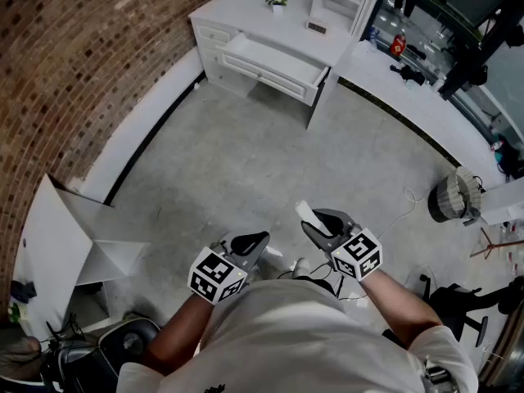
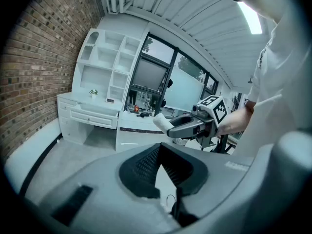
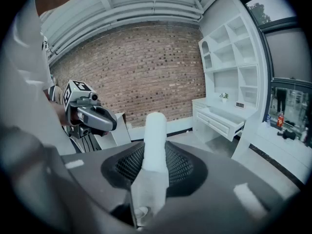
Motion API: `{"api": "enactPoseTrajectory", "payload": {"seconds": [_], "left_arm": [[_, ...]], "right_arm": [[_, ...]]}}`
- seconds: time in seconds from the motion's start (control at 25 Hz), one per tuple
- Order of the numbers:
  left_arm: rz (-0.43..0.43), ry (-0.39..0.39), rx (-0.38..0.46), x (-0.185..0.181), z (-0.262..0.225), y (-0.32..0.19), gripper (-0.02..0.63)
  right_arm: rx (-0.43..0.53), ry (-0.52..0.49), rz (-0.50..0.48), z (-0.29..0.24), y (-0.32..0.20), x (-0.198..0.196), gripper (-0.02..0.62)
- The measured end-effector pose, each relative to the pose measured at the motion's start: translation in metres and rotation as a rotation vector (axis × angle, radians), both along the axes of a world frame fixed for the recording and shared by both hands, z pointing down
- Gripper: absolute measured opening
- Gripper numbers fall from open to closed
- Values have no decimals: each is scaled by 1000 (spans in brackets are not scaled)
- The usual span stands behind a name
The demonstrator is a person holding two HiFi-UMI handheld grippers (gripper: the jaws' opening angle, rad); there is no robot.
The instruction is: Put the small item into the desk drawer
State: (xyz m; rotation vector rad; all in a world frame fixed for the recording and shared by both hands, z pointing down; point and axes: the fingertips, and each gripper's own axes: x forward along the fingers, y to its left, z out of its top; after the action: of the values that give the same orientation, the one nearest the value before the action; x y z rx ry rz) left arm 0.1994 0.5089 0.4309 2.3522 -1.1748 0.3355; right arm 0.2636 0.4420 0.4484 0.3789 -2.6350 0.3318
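A brick wall [image 1: 74, 64] runs along the left edge of the grey concrete floor [image 1: 246, 162]. At its far end a white desk [image 1: 237, 15] stands under open shelves [image 2: 109, 62], beside large windows [image 2: 187, 89]. A ceiling light strip [image 2: 251, 18] glows overhead.

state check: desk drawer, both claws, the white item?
white desk drawer: pulled open, the only open one on the desk.
small white cylindrical item: held, sticking out past the pads, not yet in the drawer.
right claw: shut on the small white cylindrical item.
left claw: shut, holding nothing.
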Motion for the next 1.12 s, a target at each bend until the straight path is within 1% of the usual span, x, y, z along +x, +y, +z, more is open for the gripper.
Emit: {"api": "enactPoseTrajectory", "payload": {"seconds": [0.16,0.32,0.48,0.56,0.72,0.84,1.0,1.12], "left_arm": [[-6,5,3,-31,3,6,6],[-8,4,4,-56,7,7,6],[-26,26,1,-71,10,1,6],[-32,34,2,-76,10,-7,6],[-40,38,-3,-88,14,-31,6],[-53,28,-34,-105,19,-53,6],[-63,17,-9,-117,6,-105,6],[-68,-5,-9,-127,-3,-147,6]], "right_arm": [[13,-2,10,-2,-1,-28,140],[26,4,29,-3,-6,-45,140],[9,7,26,-4,-13,-58,140],[6,3,29,-5,-24,-66,140],[7,0,26,0,-56,-83,140],[8,2,13,5,-89,-101,140],[14,2,-5,5,-146,-119,140],[18,-4,-27,0,-188,-133,140]]}}
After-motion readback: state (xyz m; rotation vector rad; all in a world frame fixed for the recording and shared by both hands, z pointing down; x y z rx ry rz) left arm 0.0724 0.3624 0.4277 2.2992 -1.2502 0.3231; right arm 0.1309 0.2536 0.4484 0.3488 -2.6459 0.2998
